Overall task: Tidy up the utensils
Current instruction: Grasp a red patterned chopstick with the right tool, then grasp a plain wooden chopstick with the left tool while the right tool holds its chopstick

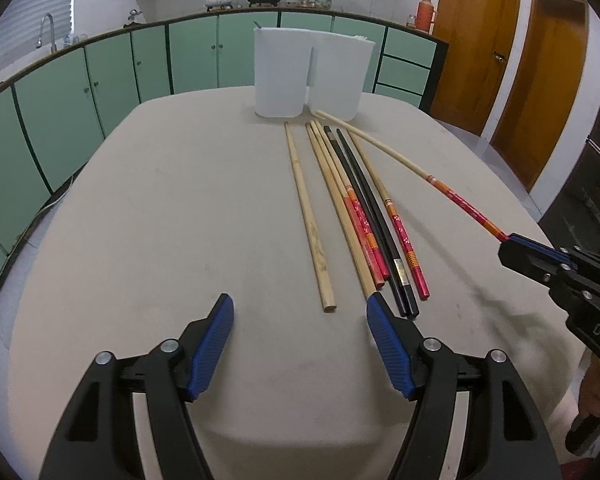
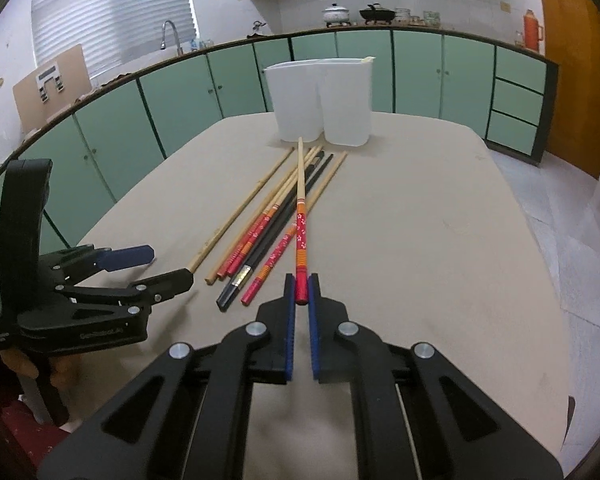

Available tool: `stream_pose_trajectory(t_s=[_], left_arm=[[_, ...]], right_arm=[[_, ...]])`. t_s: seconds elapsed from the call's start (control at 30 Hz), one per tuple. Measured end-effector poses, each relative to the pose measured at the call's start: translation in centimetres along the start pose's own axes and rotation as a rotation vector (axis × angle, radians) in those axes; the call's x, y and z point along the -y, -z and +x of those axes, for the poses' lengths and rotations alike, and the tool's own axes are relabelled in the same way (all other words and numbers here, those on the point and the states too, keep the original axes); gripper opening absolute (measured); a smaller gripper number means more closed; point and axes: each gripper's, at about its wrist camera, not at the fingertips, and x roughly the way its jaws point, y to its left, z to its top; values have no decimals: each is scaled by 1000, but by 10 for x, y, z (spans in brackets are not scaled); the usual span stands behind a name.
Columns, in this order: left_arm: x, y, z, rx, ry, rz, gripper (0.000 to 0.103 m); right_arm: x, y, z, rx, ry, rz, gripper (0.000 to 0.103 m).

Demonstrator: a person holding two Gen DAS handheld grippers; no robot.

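Note:
Several chopsticks (image 1: 364,216) lie side by side on the beige table (image 1: 180,220): plain wooden, red-ended and black ones. They also show in the right wrist view (image 2: 268,228). My right gripper (image 2: 301,286) is shut on the red end of one red-ended chopstick (image 2: 300,216), lifted and pointing toward the white twin-compartment holder (image 2: 320,100). In the left wrist view this chopstick (image 1: 440,184) runs from the right gripper (image 1: 508,240) up to the holder (image 1: 308,72). My left gripper (image 1: 300,320) is open and empty just before the chopsticks' near ends, and also shows in the right wrist view (image 2: 160,268).
Green kitchen cabinets (image 1: 100,80) with a counter curve behind the table. Wooden doors (image 1: 500,60) stand at the right. The table's right edge (image 2: 540,240) drops to a tiled floor.

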Motion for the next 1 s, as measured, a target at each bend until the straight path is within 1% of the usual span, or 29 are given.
stream_pose_trajectory(t_s=[0.07, 0.23, 0.27, 0.33, 0.37, 0.43, 0.47, 0.5, 0.53, 0.77, 1.0], left_arm=[[0, 0, 2, 2, -7, -7, 66], [2, -2, 4, 12, -20, -1, 51], [2, -2, 5, 12, -22, 2, 49], [4, -2, 7, 12, -38, 14, 35], [5, -2, 7, 11, -47, 20, 34], [8, -2, 7, 12, -52, 33, 20], [8, -2, 6, 12, -57, 37, 17], [8, -2, 7, 11, -53, 35, 8], [7, -3, 7, 9, -46, 30, 7], [7, -4, 5, 10, -49, 20, 7], [12, -16, -18, 76, -60, 51, 7]], right_arm=[[2, 0, 2, -5, 4, 10, 5], [3, 2, 3, -8, 8, 23, 5], [4, 2, 3, -8, 8, 26, 5], [5, 2, 3, -9, 11, 32, 5], [6, 2, 4, -11, 12, 36, 5], [7, 1, 4, -13, 16, 42, 5], [8, 1, 4, -13, 17, 45, 5], [8, 1, 4, -13, 18, 47, 5], [8, 0, 4, -13, 20, 48, 5], [8, -2, 1, -10, 37, 59, 5], [12, -8, -10, 10, 55, 70, 5]])
